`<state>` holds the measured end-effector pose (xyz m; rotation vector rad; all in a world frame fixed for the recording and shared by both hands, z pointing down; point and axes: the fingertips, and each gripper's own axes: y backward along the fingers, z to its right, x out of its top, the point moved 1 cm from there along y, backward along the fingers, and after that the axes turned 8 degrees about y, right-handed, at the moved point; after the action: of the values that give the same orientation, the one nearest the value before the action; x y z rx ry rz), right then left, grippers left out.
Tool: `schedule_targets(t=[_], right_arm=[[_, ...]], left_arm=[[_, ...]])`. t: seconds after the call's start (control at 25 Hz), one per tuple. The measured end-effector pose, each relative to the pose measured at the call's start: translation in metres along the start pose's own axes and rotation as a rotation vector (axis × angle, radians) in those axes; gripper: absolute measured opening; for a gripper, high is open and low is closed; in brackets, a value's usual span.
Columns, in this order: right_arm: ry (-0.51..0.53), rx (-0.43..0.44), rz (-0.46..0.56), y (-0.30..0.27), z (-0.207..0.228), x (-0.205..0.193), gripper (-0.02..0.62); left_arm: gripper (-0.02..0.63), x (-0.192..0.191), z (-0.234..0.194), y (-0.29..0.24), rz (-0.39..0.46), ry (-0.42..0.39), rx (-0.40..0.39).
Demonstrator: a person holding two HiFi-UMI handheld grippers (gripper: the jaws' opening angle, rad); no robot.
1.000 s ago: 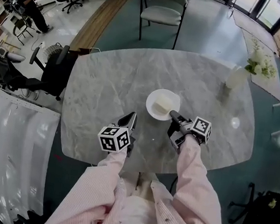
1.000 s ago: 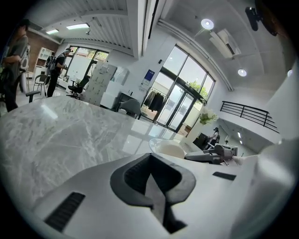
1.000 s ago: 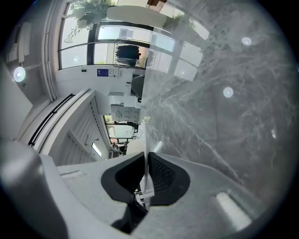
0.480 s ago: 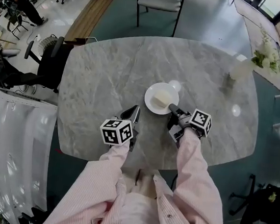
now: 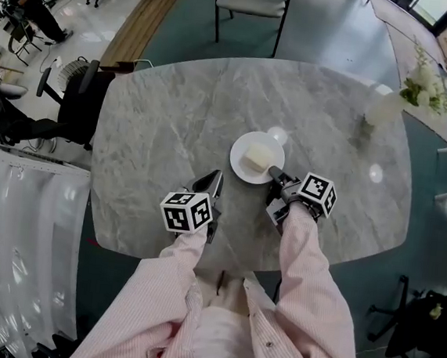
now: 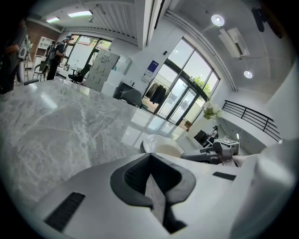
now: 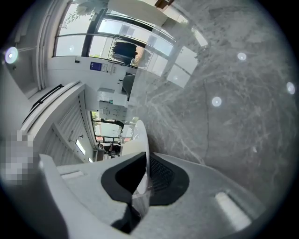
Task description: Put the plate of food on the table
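Marble, grey and veined, makes the top of the rounded table. A white plate sits near its middle, toward the person's side, with 1 pale block of food on it. From above the plate seems to rest on the marble, though a slight lift cannot be ruled out; the left gripper view shows it low against the tabletop.

The right gripper reaches in from the near right and is clamped on the plate's near rim. In the right gripper view the thin white rim runs edgewise between its 2 dark pads, which press on it from both sides.

The left gripper is over the table just left of the plate, not touching it. Its 2 jaws are pressed together with nothing between them. Both arms wear pink striped sleeves.

A clear vase with white flowers stands near the table's far right edge, well apart from the plate. A chair stands beyond the far edge, and a black office chair is at the left.
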<state>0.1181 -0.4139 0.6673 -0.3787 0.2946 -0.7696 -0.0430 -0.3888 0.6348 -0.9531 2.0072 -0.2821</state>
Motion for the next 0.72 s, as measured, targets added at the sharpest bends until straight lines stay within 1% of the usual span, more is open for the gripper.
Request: schedule_targets(t=[0.32, 0.52, 0.72], right_arm=[[0.080, -0.088, 0.005, -0.001, 0.000, 0.002, 0.018], [0.222, -0.183, -0.023, -0.002, 0.002, -0.003, 0.037], [0.334, -0.237, -0.045, -0.001, 0.001, -0.008, 0.071]], left_arm=[[-0.002, -0.003, 0.003, 0.001, -0.008, -0.001, -0.006], [-0.002, -0.004, 0.004, 0.003, -0.010, -0.001, -0.010], [-0.002, -0.003, 0.002, 0.005, -0.010, 0.001, -0.012]])
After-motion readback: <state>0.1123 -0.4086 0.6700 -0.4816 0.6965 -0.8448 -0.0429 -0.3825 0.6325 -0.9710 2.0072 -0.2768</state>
